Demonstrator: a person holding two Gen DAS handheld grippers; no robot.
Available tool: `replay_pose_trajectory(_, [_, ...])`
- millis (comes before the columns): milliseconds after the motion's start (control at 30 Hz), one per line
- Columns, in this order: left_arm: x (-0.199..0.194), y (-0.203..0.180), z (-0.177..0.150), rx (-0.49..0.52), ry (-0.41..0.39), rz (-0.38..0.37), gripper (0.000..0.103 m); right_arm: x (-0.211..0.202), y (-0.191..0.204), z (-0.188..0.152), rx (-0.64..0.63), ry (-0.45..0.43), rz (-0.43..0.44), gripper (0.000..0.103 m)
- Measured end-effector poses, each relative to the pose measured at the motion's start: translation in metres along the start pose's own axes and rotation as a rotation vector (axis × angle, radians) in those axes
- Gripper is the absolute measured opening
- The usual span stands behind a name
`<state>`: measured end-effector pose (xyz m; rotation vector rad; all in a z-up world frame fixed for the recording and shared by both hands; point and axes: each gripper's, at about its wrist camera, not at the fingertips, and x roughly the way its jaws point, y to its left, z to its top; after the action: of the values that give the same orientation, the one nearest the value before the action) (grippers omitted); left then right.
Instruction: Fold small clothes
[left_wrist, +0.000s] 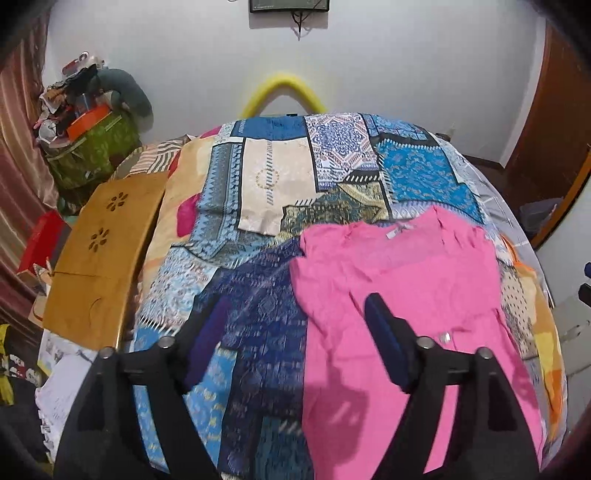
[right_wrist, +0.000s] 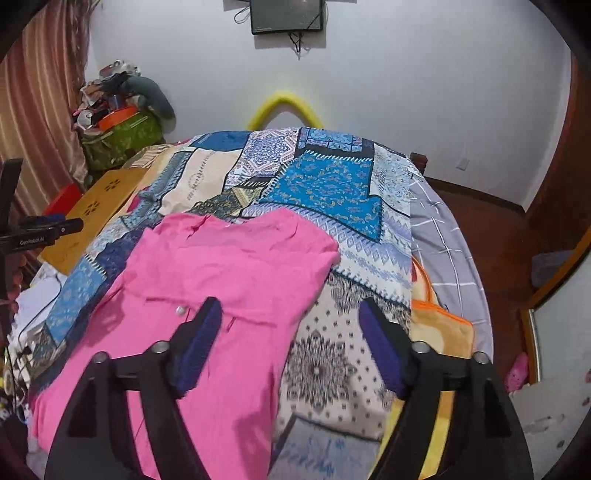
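Note:
A pink garment (left_wrist: 406, 266) lies spread flat on the patchwork bedspread (left_wrist: 273, 173), its neck with a white label towards the far side. My left gripper (left_wrist: 297, 306) hovers open above the garment's left edge, with one finger over the blue cloth and the other over the pink, and nothing is held. In the right wrist view the same pink garment (right_wrist: 229, 258) fills the left half, with a small pearl button near the middle. My right gripper (right_wrist: 290, 306) hangs open above its right edge and the bedspread (right_wrist: 325, 177), with nothing held.
A tan wooden board with flower cut-outs (left_wrist: 99, 258) lies along the bed's left side. Behind it stands a green bag (left_wrist: 92, 147) piled with clutter. A yellow curved tube (left_wrist: 284, 88) rises at the far end. A grey checked sheet (right_wrist: 443, 236) and an orange blanket (right_wrist: 443, 325) lie to the right.

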<state>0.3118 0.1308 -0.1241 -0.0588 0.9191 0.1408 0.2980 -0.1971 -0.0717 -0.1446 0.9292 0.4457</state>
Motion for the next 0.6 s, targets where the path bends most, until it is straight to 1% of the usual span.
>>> replay_pose_trajectory(33, [-0.002, 0.0, -0.003, -0.001, 0.005, -0.002, 0.088, -0.005, 0.001, -0.005, -0.001, 0.004, 0.006, 0.082])
replay_pose_trajectory(167, [-0.013, 0.002, -0.026, -0.022, 0.031, -0.031, 0.096, -0.013, 0.006, -0.025, -0.007, 0.035, 0.034, 0.084])
replay_pose_trajectory(233, [-0.011, 0.002, -0.035, -0.022, 0.051, -0.034, 0.097, -0.009, 0.007, -0.035, -0.005, 0.061, 0.051, 0.085])
replay_pose_trajectory(333, [-0.001, 0.0, -0.053, -0.01, 0.104, -0.038, 0.097, 0.001, 0.008, -0.052, 0.01, 0.113, 0.073, 0.085])
replay_pose_trajectory(400, [0.012, -0.001, -0.069, -0.006, 0.16, -0.057, 0.097, 0.013, 0.006, -0.065, 0.025, 0.155, 0.087, 0.085])
replay_pose_trajectory(433, [0.021, -0.002, -0.076, 0.001, 0.202, -0.061, 0.097, 0.021, 0.004, -0.07, 0.037, 0.176, 0.089, 0.085])
replay_pose_trajectory(500, [0.033, -0.004, -0.088, 0.006, 0.247, -0.068, 0.097, 0.034, 0.0, -0.082, 0.074, 0.211, 0.102, 0.085])
replay_pose_trajectory(600, [0.048, -0.008, -0.106, -0.003, 0.296, -0.082, 0.097, 0.053, -0.003, -0.096, 0.133, 0.262, 0.143, 0.085])
